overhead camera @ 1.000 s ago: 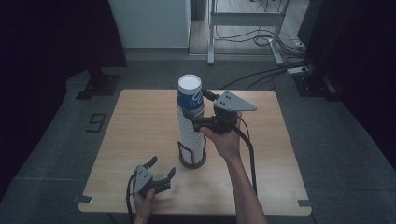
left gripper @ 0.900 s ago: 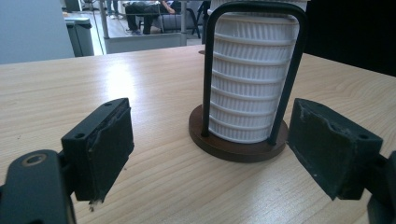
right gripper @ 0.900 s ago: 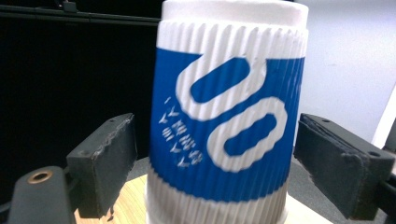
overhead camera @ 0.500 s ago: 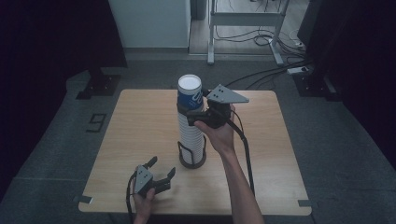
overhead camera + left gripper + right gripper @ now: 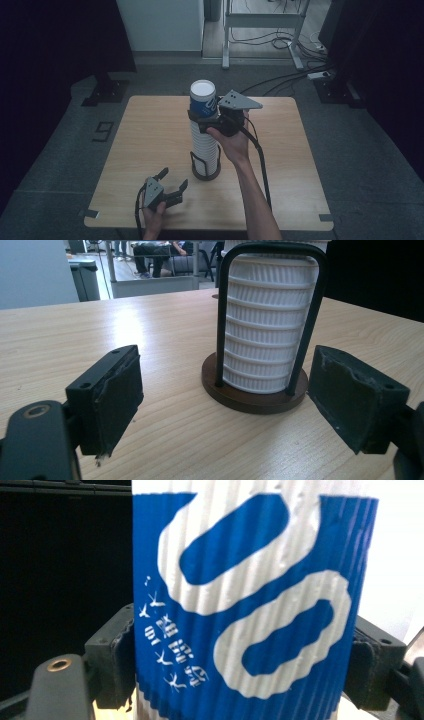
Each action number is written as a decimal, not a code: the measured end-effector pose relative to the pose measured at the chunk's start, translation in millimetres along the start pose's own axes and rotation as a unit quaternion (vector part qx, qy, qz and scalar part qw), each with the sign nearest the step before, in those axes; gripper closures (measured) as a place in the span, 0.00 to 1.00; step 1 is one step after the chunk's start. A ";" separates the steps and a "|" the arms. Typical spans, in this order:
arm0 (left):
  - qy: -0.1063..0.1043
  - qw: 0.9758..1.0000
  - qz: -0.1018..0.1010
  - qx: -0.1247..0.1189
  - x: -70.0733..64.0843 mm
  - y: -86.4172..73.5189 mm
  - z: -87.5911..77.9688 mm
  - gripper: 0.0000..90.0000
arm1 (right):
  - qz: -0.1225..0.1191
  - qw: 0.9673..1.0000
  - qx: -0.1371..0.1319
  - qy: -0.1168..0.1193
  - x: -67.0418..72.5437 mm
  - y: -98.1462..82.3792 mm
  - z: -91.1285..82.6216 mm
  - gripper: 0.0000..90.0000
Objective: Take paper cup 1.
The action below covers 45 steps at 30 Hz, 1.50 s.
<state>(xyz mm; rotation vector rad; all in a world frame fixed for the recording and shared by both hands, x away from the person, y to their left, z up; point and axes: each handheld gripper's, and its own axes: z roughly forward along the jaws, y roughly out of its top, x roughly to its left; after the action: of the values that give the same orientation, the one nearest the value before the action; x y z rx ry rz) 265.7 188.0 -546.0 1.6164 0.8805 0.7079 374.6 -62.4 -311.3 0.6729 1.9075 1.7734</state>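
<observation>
A tall stack of white ribbed cups (image 5: 204, 145) stands in a dark wire holder (image 5: 206, 172) at mid-table. On top sits a blue and white cup (image 5: 202, 102). My right gripper (image 5: 200, 119) reaches in from the right; its jaws have just been closing and its pads now press on both sides of the blue cup (image 5: 250, 600). My left gripper (image 5: 172, 180) rests open near the front edge with nothing between its fingers. In the left gripper view it (image 5: 232, 400) faces the holder (image 5: 252, 397) and the lower cups (image 5: 267, 325) a short way off.
The wooden table (image 5: 150, 130) is bare on both sides of the holder. A cable (image 5: 260, 160) trails from my right gripper along the forearm. Beyond the far edge are a dark floor, a metal frame (image 5: 260, 30) and loose cables.
My right gripper has shifted slightly up and left onto the top cup, and its jaws have closed on it. The left gripper has stayed put.
</observation>
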 end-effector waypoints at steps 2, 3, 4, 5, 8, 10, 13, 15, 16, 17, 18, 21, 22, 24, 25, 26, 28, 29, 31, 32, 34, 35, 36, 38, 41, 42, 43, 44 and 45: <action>0.000 1.000 0.000 0.000 0.1 0.0 0.0 0.16 | -0.002 1.000 -0.001 -0.001 0.1 0.3 -0.1 0.20; 0.000 1.000 0.000 0.000 0.0 0.0 0.0 0.16 | -0.002 1.000 -0.003 -0.003 0.2 0.2 0.0 0.20; 0.000 1.000 0.000 0.000 -0.1 0.0 0.0 0.16 | -0.001 1.000 -0.006 -0.003 0.5 0.0 0.2 0.20; 0.000 1.000 0.000 0.000 0.0 0.0 0.0 0.16 | 0.000 1.000 -0.007 -0.002 0.6 0.0 0.4 0.20; -0.001 1.000 -0.002 0.000 0.0 -0.1 0.0 0.16 | -0.002 1.000 -0.010 -0.004 1.0 0.9 0.9 0.20; -0.001 1.000 -0.001 -0.001 0.1 -0.1 0.1 0.16 | -0.001 1.000 -0.015 -0.004 1.4 1.9 0.2 0.20; -0.001 1.000 -0.001 -0.001 0.1 -0.1 0.0 0.16 | 0.001 1.000 -0.020 -0.010 2.5 2.7 -0.5 0.20; -0.001 1.000 -0.001 -0.001 0.1 -0.1 0.0 0.16 | -0.002 1.000 -0.021 -0.010 3.1 3.9 -0.5 0.20; -0.002 1.000 -0.002 -0.001 0.2 -0.1 0.0 0.16 | -0.003 1.000 -0.022 -0.010 3.5 4.9 -0.7 0.20; -0.002 1.000 -0.002 -0.001 0.3 -0.1 0.0 0.16 | -0.004 1.000 -0.026 -0.012 3.1 7.2 -1.2 0.21; -0.002 1.000 -0.002 0.000 0.4 -0.1 0.0 0.16 | -0.004 1.000 -0.026 -0.012 3.1 7.2 -1.2 0.21; -0.004 1.000 -0.001 0.000 0.4 -0.1 -0.1 0.16 | -0.002 0.999 -0.034 -0.012 2.7 11.7 -1.4 0.21; -0.005 1.000 -0.003 0.000 0.3 -0.1 -0.1 0.16 | -0.004 0.999 -0.033 -0.010 2.7 13.0 -1.3 0.21; -0.004 1.000 -0.003 0.000 0.4 -0.1 -0.1 0.16 | -0.006 0.999 -0.035 -0.012 2.6 15.8 -1.1 0.21; -0.004 1.000 -0.003 0.000 0.4 -0.1 -0.1 0.16 | -0.004 0.999 -0.037 -0.012 2.2 16.8 -0.9 0.21; -0.004 1.000 -0.002 0.000 0.3 -0.1 -0.2 0.16 | -0.001 0.999 -0.041 -0.011 1.3 17.6 -1.1 0.21; -0.004 1.000 -0.002 0.000 0.4 -0.1 -0.1 0.16 | -0.002 0.999 -0.044 -0.014 1.6 20.2 -1.3 0.21; -0.004 1.000 -0.003 0.000 0.4 -0.1 -0.1 0.16 | -0.002 0.999 -0.044 -0.014 1.6 20.2 -1.3 0.21; -0.004 1.000 -0.002 0.000 0.4 -0.1 -0.2 0.16 | -0.007 0.999 -0.048 -0.015 2.0 22.4 -2.1 0.21; -0.004 1.000 -0.002 -0.001 0.3 -0.1 -0.2 0.16 | -0.007 0.998 -0.053 -0.019 2.2 23.8 -3.2 0.22; -0.004 1.000 -0.002 -0.001 0.3 -0.1 -0.1 0.16 | -0.003 0.998 -0.063 -0.017 2.0 26.9 -5.6 0.22; -0.005 1.000 -0.002 -0.001 0.3 -0.1 -0.1 0.16 | -0.004 0.998 -0.065 -0.019 2.4 28.4 -6.2 0.22; -0.004 1.000 -0.002 0.000 0.3 -0.1 -0.1 0.16 | -0.008 0.998 -0.064 -0.020 2.6 29.8 -6.4 0.22; -0.005 1.000 -0.001 0.000 0.3 -0.1 -0.2 0.16 | -0.009 0.997 -0.068 -0.018 2.6 32.3 -7.6 0.22; -0.005 1.000 -0.001 0.000 0.2 -0.2 -0.2 0.16 | -0.013 0.997 -0.077 -0.021 3.0 36.4 -10.1 0.22; -0.005 1.000 -0.001 0.000 0.3 -0.1 -0.2 0.16 | -0.013 0.997 -0.077 -0.023 2.8 37.8 -11.0 0.22; -0.004 1.000 -0.001 0.000 0.4 -0.1 -0.2 0.16 | -0.011 0.997 -0.080 -0.020 2.5 39.3 -11.9 0.22; -0.004 1.000 -0.002 0.000 0.5 -0.1 -0.1 0.16 | -0.011 0.996 -0.082 -0.019 2.5 40.6 -12.7 0.23; -0.005 1.000 -0.001 0.000 0.5 -0.1 -0.2 0.16 | -0.011 0.996 -0.084 -0.020 2.9 42.2 -13.8 0.23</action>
<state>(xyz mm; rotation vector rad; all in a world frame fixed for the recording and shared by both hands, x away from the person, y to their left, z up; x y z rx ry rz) 265.8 188.5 -546.1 1.6171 0.8761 0.6977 365.9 -69.0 -268.2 0.6187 1.7098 1.8668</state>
